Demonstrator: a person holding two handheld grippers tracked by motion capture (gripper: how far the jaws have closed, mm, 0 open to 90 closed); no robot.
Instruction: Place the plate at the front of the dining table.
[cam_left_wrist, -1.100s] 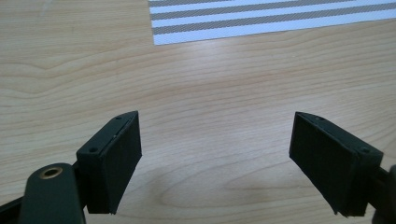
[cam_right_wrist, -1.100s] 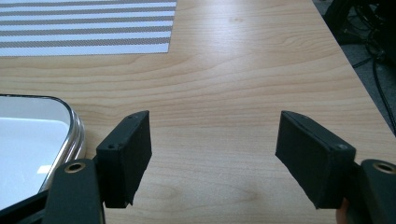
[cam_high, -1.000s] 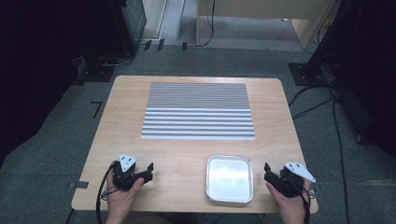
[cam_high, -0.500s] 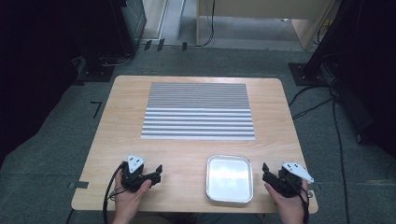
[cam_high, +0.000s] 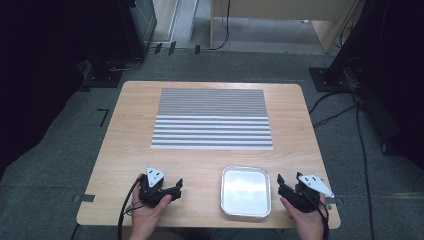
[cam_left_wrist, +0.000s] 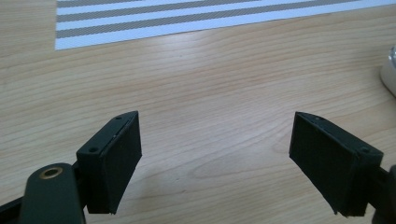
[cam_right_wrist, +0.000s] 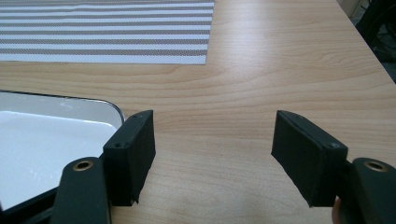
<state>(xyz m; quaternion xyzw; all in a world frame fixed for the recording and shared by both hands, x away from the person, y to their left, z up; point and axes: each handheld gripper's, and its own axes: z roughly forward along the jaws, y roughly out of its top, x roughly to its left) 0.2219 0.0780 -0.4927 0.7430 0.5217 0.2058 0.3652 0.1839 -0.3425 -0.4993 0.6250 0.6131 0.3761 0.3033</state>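
Note:
An empty silver tray (cam_high: 246, 192) lies near the front edge of the wooden table (cam_high: 130, 145), right of centre. My left gripper (cam_high: 176, 189) rests low on the table to the tray's left, jaws wide open and pointing toward it. In the left gripper view the left gripper (cam_left_wrist: 215, 158) has bare wood between its jaws, and the tray's rim (cam_left_wrist: 390, 65) shows at the far right. My right gripper (cam_high: 281, 186) sits just right of the tray. In the right gripper view the right gripper (cam_right_wrist: 212, 154) is open, its jaws have just been closing a little, and nothing is between them.
A grey-and-white striped mat (cam_high: 212, 119) covers the middle and back of the table. The tray (cam_right_wrist: 42, 140) lies close beside the right gripper's left jaw. Cables and dark equipment stand on the floor around the table.
The left gripper has slid to the right along the table's front, closer to the tray. The right hand has stayed in place.

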